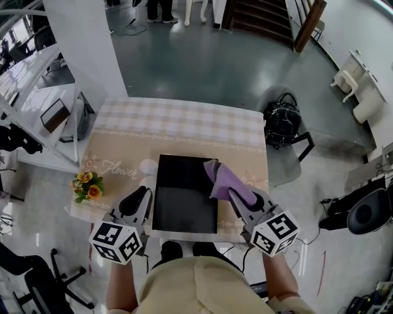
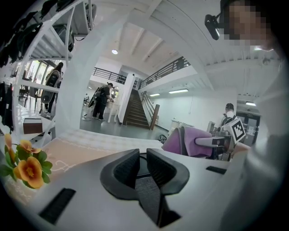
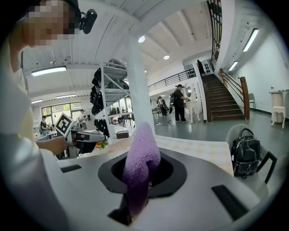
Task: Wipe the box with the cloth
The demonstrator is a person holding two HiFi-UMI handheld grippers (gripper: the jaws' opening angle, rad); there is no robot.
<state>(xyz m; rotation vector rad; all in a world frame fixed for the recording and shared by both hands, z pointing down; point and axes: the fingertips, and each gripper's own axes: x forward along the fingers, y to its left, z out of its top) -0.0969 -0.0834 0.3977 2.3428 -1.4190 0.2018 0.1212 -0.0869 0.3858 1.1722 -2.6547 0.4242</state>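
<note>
Firmly pinched in the right gripper (image 1: pixel 241 197) is the fluffy purple cloth (image 3: pixel 141 153), its loose end reaching onto the far right part of the flat black rectangular box (image 1: pixel 184 196); the left gripper (image 2: pixel 142 162) sits at the box's near left edge, jaws a narrow slit apart with nothing between them. To wipe well, I would lower the right gripper so a broad fold of cloth lies flat on the lid, then draw it in overlapping strokes from the right edge to the left; the left gripper looks placed to brace the box against sliding. The box lies near the front of a beige tablecloth with a checked far band (image 1: pixel 178 126); a small bunch of orange and yellow flowers (image 1: pixel 86 186) sits at its left edge; beyond are a black bag on a grey chair (image 1: pixel 282 121), white shelving (image 1: pixel 37 73), grey floor and a wooden staircase (image 1: pixel 258 15).
</note>
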